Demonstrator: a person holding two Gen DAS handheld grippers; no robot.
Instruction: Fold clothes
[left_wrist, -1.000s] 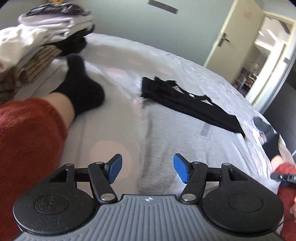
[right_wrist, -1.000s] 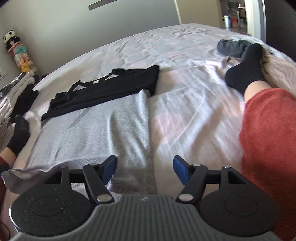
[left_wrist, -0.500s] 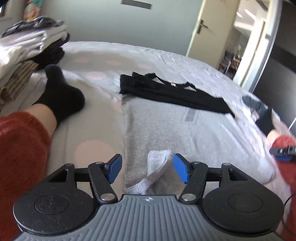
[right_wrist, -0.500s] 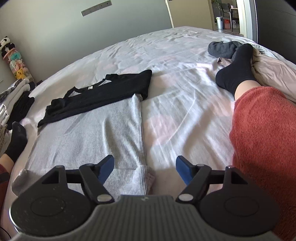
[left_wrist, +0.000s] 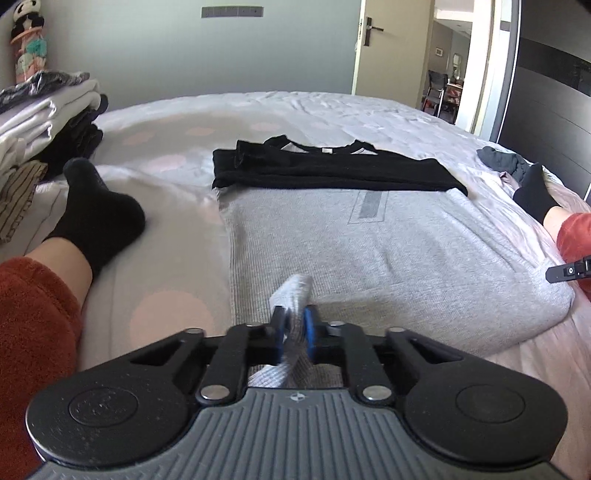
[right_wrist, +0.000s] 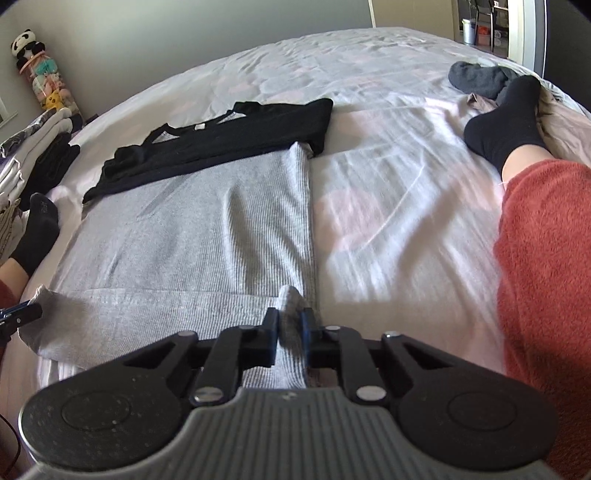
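Left gripper (left_wrist: 294, 334) is pinching a bunched near corner of the grey ribbed knit garment (left_wrist: 388, 254), blue pads (left_wrist: 307, 329) pressing the fabric. Left figure has landed shut. Right gripper (right_wrist: 290, 332) is closing its jaws on the other near corner of the same garment (right_wrist: 207, 229), fabric clamped between them. Garment is lying flat on the white pink-dotted bedsheet (left_wrist: 166, 177), stretching away ahead of both grippers. Folded black top (left_wrist: 328, 171) is lying across its far edge. Person's black-socked foot (left_wrist: 96, 214) is resting left of the left gripper; red fleece trouser leg (right_wrist: 546, 266) is sitting right of the right gripper. Stack of folded clothes (left_wrist: 44, 110) is sitting far left.
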